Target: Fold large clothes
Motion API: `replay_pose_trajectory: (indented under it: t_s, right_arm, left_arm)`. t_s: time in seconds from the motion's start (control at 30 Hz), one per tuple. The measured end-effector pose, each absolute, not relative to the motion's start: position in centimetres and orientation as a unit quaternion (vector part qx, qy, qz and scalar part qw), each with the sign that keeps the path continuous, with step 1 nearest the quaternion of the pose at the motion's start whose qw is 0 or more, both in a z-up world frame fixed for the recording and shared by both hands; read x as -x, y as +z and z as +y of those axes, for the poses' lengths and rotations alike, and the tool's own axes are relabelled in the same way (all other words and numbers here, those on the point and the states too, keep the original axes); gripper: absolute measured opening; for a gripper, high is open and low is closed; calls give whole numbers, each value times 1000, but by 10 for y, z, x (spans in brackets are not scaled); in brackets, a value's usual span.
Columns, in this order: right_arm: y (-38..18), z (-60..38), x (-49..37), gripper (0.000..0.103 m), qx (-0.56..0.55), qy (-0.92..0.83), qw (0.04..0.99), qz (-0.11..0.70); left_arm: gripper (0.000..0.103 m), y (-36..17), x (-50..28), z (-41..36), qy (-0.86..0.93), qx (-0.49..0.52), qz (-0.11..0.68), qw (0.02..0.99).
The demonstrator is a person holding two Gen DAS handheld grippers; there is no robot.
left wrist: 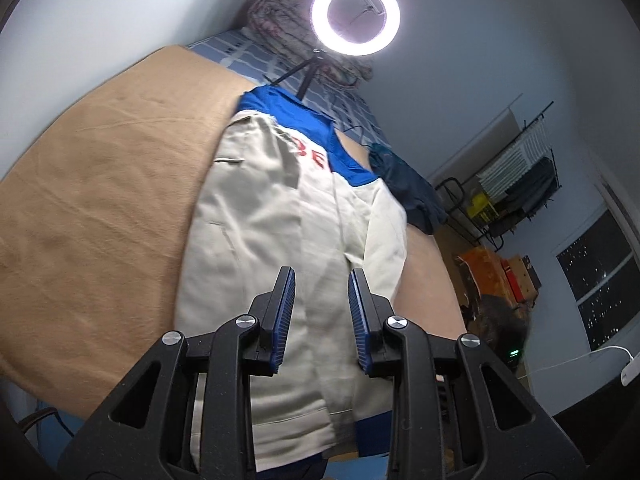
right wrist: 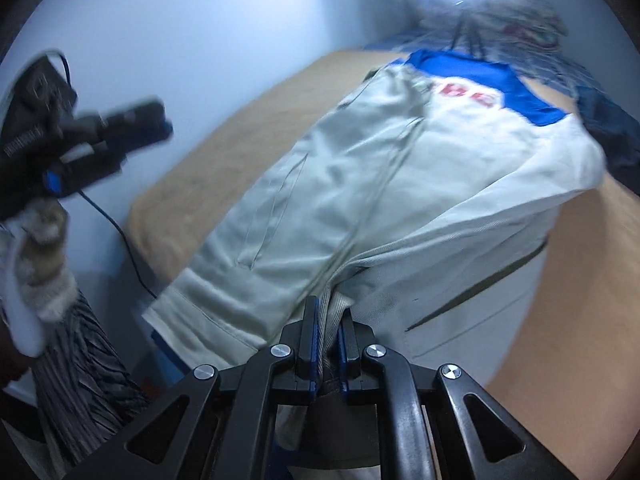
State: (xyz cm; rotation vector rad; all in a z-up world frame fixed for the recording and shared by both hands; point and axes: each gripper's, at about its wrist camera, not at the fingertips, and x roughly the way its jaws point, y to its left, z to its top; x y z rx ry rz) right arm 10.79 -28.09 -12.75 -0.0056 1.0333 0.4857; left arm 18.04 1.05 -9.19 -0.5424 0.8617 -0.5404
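Bed [left wrist: 100, 184], tan cover, fills most of both views. Blue checked sheet [left wrist: 240, 46] shows at its far end, with a rumpled patterned blanket [left wrist: 276, 20] against the wall.

Jacket [left wrist: 272, 208]: pale grey, blue yoke, red lettering partly hidden. It lies lengthwise on the tan cover, hem toward the cameras and hanging over the near edge. Dark blue garment [left wrist: 412, 188] bunched just beside its right shoulder.

Ring light [left wrist: 356, 14], lit, on a small tripod at the far end of the bed.

Right gripper [right wrist: 329, 340]: jaws clamped on a thick fold of the jacket near the hem.

Left gripper [left wrist: 322, 316]: jaws apart, nothing between them, hanging over the jacket. In the right wrist view it is blurred, held in a gloved hand [right wrist: 44, 248].
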Motion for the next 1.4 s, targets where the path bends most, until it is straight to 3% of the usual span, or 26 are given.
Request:
replay_pose_trajectory:
  t_s: [0.3,0.37,0.43,0.53,0.67,0.77,0.97,1.27,1.4]
  right_arm:
    - [-181,-267,-129,6,16,242,808,537]
    - [-175,-274,-128,18,-13,260,805,533]
    - [-164,-283,-125,32,-35,275,806,523]
    - [-146,-298,-114,34,-52,290,812,504]
    - [-124,-330,-106,55,-84,279,831,474]
    - [-118,-362,-116,67,-122,232,849,459]
    - [-123,-427,-161,68,-241,160,847,447]
    - [-133,-464,-234,70,-252,82,856,445]
    - [-136,-475,-269,70,-260,53,861,434]
  left_arm:
    - [26,-113,-186,3,-246,234,433,835]
    - [30,-118,-186,-1,-247,231,440,832]
    - [46,-123,-186,-5,-256,236,450,823]
    - [47,-131,-184,-18,-274,230,470,807]
    - [62,-148,-180,-46,-304,218,506,777]
    - [63,-160,-176,-66,-315,210,535,755]
    - [63,-179,-163,-93,-323,168,566,739]
    - [62,-189,-150,-110,-321,128,572,744]
    - [38,-188,-147,-116,-323,109,570,747]
